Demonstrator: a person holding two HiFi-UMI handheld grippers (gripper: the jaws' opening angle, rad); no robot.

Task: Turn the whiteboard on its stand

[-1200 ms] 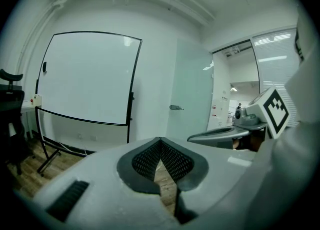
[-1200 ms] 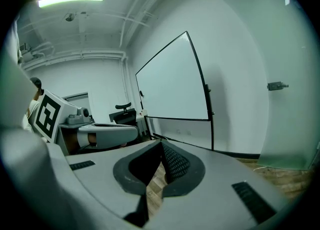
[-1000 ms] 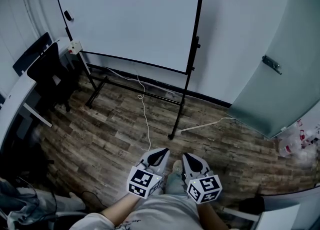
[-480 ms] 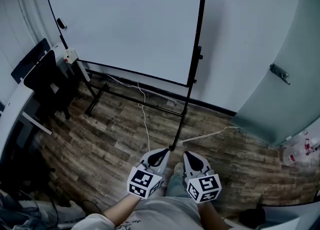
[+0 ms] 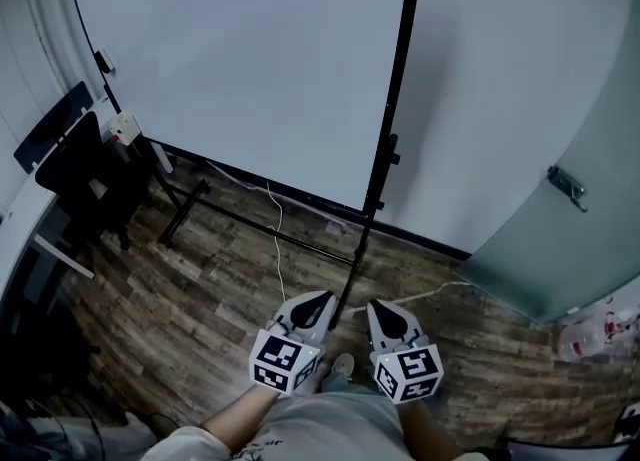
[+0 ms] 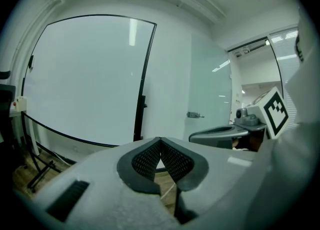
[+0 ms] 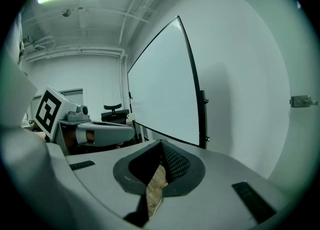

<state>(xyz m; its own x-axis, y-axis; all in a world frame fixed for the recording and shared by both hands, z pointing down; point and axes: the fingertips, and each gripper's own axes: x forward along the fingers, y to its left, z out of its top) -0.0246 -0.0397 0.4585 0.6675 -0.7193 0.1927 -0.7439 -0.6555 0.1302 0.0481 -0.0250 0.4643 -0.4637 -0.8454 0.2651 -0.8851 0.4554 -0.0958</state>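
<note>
The large whiteboard (image 5: pixel 230 59) stands upright in its black-framed stand against the wall, straight ahead. Its right post (image 5: pixel 398 89) runs down to a foot on the wooden floor just beyond my grippers. The left gripper (image 5: pixel 324 297) and right gripper (image 5: pixel 376 306) are side by side, low in the head view, short of the post and touching nothing. Both are shut with nothing between their jaws. The left gripper view shows the left gripper (image 6: pixel 160 139) pointing at the whiteboard (image 6: pixel 85 79). In the right gripper view the right gripper (image 7: pixel 161 143) has the whiteboard (image 7: pixel 162 89) ahead and to the left.
A black office chair (image 5: pixel 75 164) and a desk edge (image 5: pixel 20 239) stand at the left. A white cable (image 5: pixel 277 244) trails across the floor under the stand's base bar (image 5: pixel 270 234). A frosted glass door (image 5: pixel 600 129) with a handle (image 5: pixel 566 187) is at the right.
The whiteboard fills more of the head view and sits closer. Both grippers have been carried forward to its right post, staying shut and side by side.
</note>
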